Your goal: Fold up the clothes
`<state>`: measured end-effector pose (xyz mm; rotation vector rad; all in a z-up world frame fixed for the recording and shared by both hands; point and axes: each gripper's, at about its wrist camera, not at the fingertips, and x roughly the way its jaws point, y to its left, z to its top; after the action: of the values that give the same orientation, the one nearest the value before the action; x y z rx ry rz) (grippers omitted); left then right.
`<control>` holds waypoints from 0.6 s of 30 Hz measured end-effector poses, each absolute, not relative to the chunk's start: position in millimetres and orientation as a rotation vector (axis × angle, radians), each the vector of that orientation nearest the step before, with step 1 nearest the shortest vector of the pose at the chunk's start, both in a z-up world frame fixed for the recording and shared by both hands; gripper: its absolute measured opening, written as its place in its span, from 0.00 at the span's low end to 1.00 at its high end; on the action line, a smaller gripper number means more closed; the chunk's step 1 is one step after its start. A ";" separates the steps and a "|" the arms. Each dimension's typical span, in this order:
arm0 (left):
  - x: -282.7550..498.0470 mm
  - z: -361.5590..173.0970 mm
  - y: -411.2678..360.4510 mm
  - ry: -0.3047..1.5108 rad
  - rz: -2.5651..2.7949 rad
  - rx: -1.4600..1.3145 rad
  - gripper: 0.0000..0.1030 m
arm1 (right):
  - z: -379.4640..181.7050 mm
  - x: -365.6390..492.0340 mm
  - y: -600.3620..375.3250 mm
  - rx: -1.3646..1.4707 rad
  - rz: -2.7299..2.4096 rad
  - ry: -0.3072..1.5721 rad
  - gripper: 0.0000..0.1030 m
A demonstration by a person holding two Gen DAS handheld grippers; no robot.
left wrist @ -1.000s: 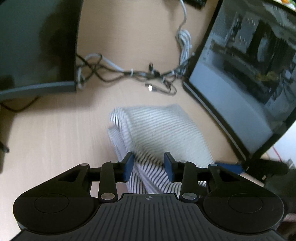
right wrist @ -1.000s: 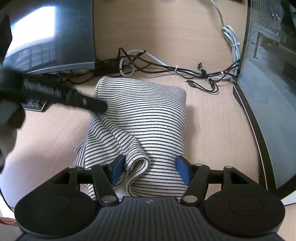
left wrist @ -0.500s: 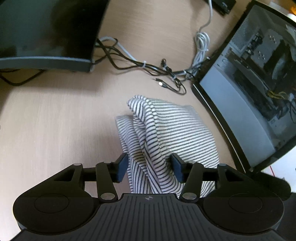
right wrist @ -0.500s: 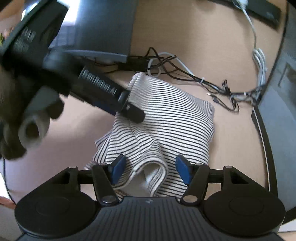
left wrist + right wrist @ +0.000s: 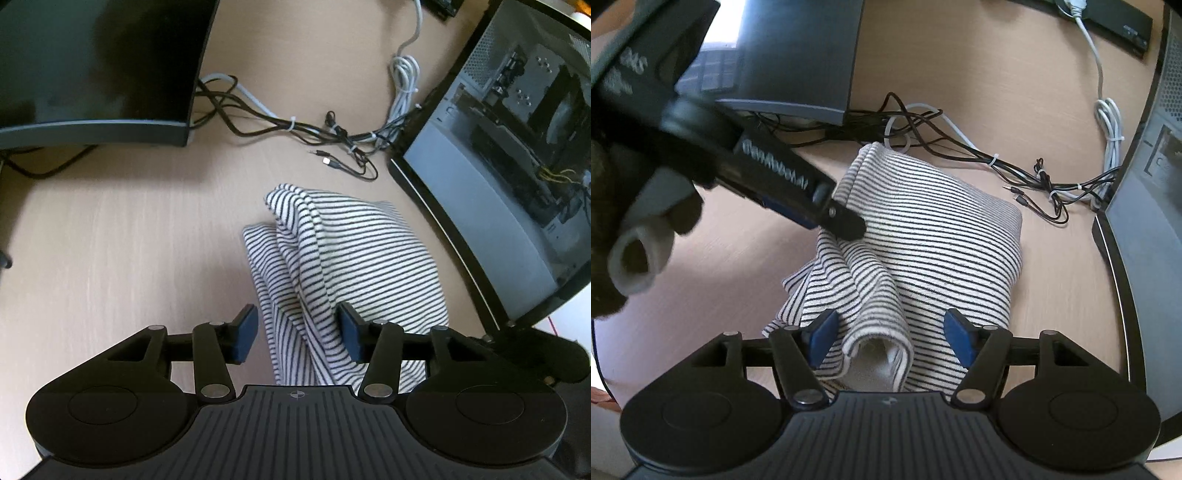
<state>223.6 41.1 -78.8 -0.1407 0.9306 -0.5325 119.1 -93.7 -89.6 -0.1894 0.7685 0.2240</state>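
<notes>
Garment: striped garment (image 5: 354, 258) lying on the wooden desk (image 5: 110, 236), between the monitor (image 5: 92, 62) and the glass-sided computer case (image 5: 517, 155), roughly folded, with 1 rumpled ridge along its left side.
Left gripper: left gripper (image 5: 297, 334) with jaws apart, just opened; ridge of cloth between the pads, right pad touching it, no clamp.
Right gripper: right gripper (image 5: 890, 339) with jaws wide apart, straddling a rolled hem at the near edge, not pinching.
Step in hand, judged: tidying the loose fold.
Doing it well: pinch only the top layer of the ridge, draw it flat over the body, keep clear of the cables (image 5: 332, 129) behind.
</notes>
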 end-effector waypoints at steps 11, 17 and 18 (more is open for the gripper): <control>227.0 -82.7 44.7 0.937 -0.558 -0.135 0.56 | -69.9 130.0 -143.7 0.091 -0.080 0.782 1.00; 224.7 -81.0 50.6 0.950 -0.564 -0.146 0.59 | -96.9 136.7 -140.8 0.008 -0.130 0.916 1.00; 223.4 -79.0 51.4 0.949 -0.561 -0.145 0.59 | -96.1 137.3 -139.5 -0.009 -0.130 0.921 1.00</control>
<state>223.4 51.4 -79.0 -0.1447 0.9488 -0.5612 137.3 -139.5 -96.1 -0.0088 0.9212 -0.1301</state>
